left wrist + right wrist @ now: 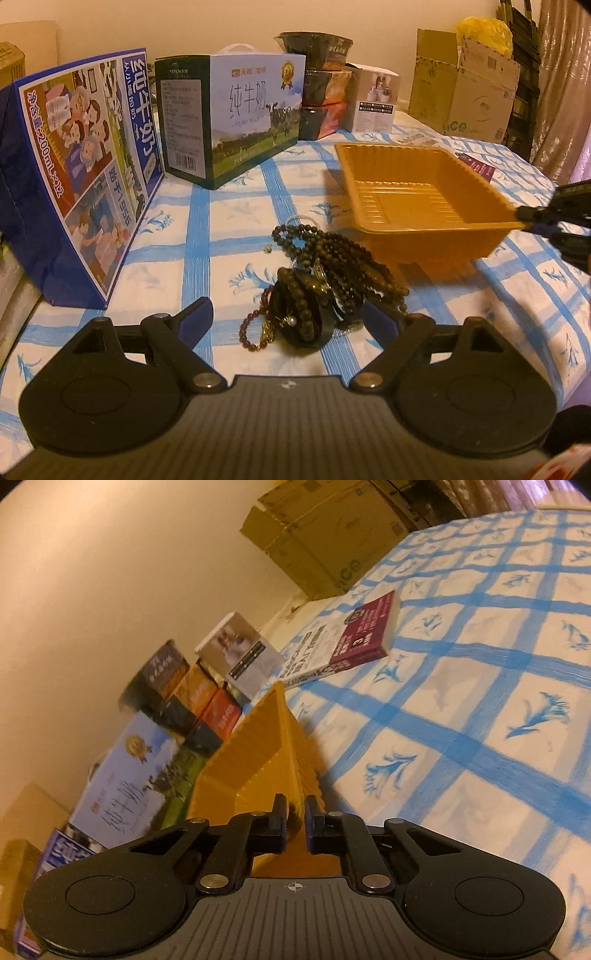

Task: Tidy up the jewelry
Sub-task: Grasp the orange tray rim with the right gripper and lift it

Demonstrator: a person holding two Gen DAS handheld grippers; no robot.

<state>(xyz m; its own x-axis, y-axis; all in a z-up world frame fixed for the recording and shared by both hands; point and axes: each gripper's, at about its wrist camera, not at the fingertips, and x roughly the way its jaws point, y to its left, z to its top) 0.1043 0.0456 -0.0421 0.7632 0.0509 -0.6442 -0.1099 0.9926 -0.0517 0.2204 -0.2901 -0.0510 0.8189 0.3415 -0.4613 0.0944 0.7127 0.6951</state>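
Note:
A tangle of dark bead bracelets and necklaces (pixel 332 266), with a red bead strand (pixel 255 325) and a black ring-shaped piece, lies on the blue-checked cloth. My left gripper (pixel 288 308) is open, its fingers on either side of the near end of the pile without pressing on it. Beyond the pile sits an empty orange plastic tray (pixel 424 240). My right gripper (pixel 532 218) comes in from the right edge and pinches the tray's near right corner. In the right wrist view the right gripper (pixel 295 808) is shut on the tray (pixel 255 746) rim, the wall sandwiched between the pads.
A blue milk carton box (pixel 74 177) stands at the left and a second milk box (pixel 236 114) behind it. Stacked bowls (pixel 317 85), a white box (pixel 373 99) and cardboard boxes (pixel 461 85) line the back. Two books (pixel 365 635) lie past the tray. A tiny loose piece (pixel 267 249) lies left of the pile.

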